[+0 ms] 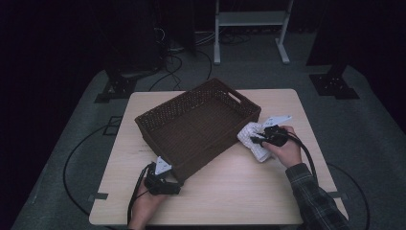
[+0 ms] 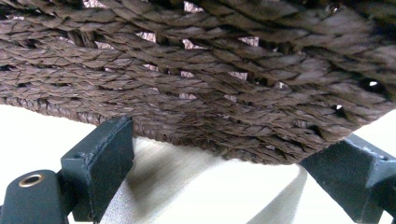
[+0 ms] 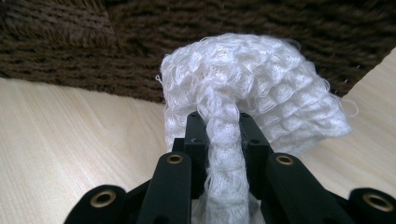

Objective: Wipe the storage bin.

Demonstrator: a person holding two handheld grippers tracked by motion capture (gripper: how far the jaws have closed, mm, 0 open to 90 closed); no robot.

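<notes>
Pinching a fold of the white cloth [image 3: 243, 88], the right gripper [image 1: 262, 139] holds it on the table [image 1: 239, 191] at the basket's [image 1: 191, 127] four o'clock; the left gripper [image 1: 167, 184] stands wide at its seven o'clock corner.

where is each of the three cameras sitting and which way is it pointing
High view: above the person's side, looking forward and down on the table; both hands show.
Left gripper view: on the left gripper, jaws open, facing the wicker basket.
Right gripper view: on the right gripper, shut on a white waffle cloth.
All share the basket.
</notes>
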